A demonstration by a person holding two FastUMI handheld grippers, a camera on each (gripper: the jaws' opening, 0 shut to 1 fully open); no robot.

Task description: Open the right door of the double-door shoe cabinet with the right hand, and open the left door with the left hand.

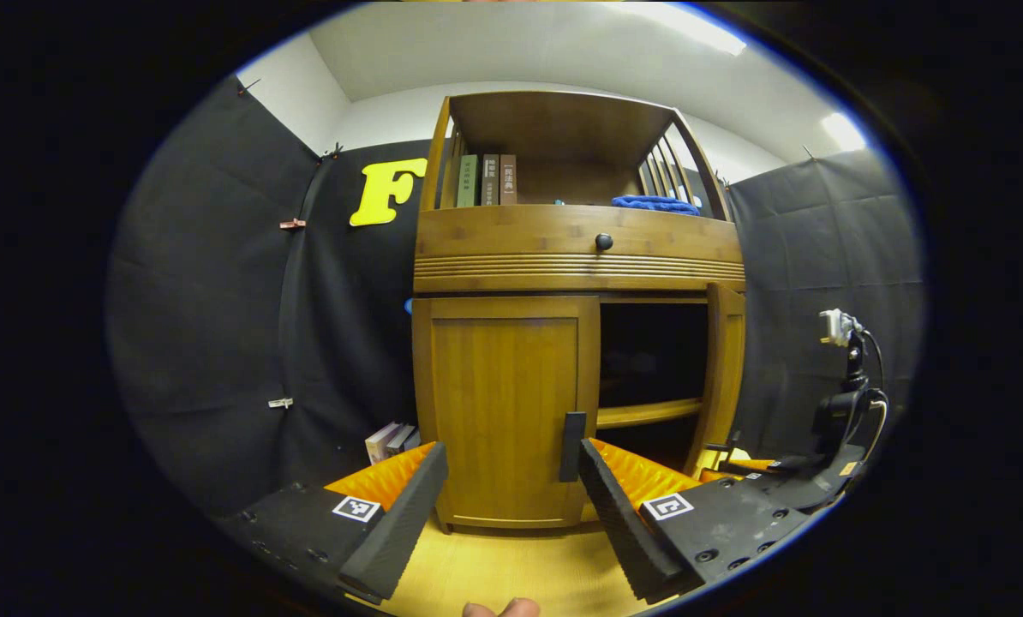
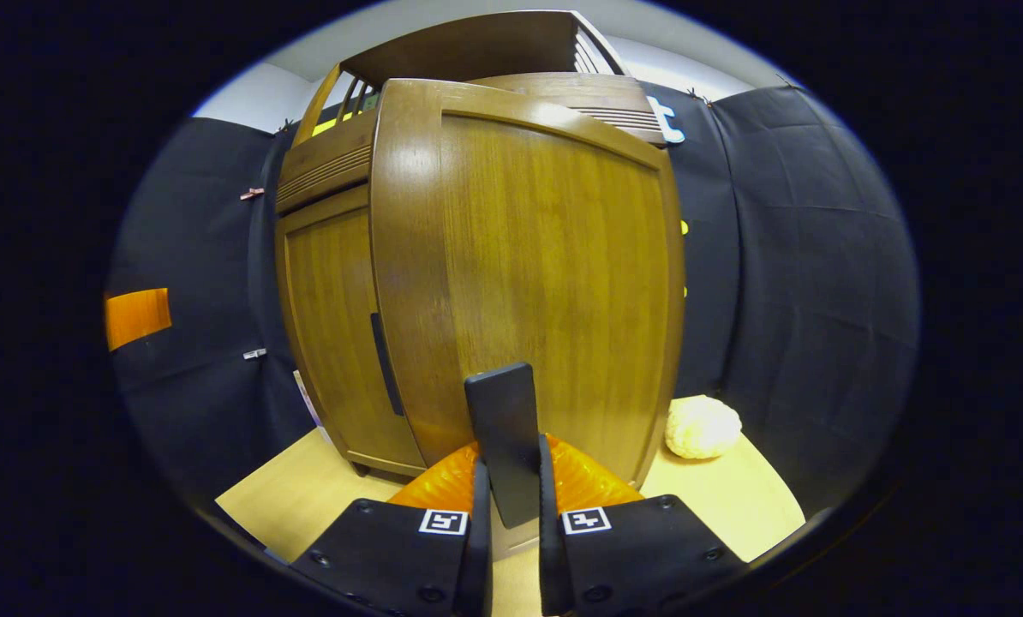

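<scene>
Right gripper (image 2: 511,506) jaws pinching dark handle (image 2: 505,441) of right door (image 2: 546,283); door swung open, panel close before camera. Left gripper (image 1: 511,506) jaws spread wide, apart from left door (image 1: 505,407), which sits closed with its handle (image 1: 572,446) between jaw tips. Shoe cabinet (image 1: 576,244) stands on wooden tabletop (image 1: 511,570). Books (image 1: 487,180) and blue cloth (image 1: 655,204) on upper shelf.

Three books (image 1: 487,180) are standing upright on the top shelf beside a folded blue cloth (image 1: 655,204); more books (image 1: 391,440) are leaning low (against the wall), a cream ball (image 2: 702,427) sitting nearby
</scene>
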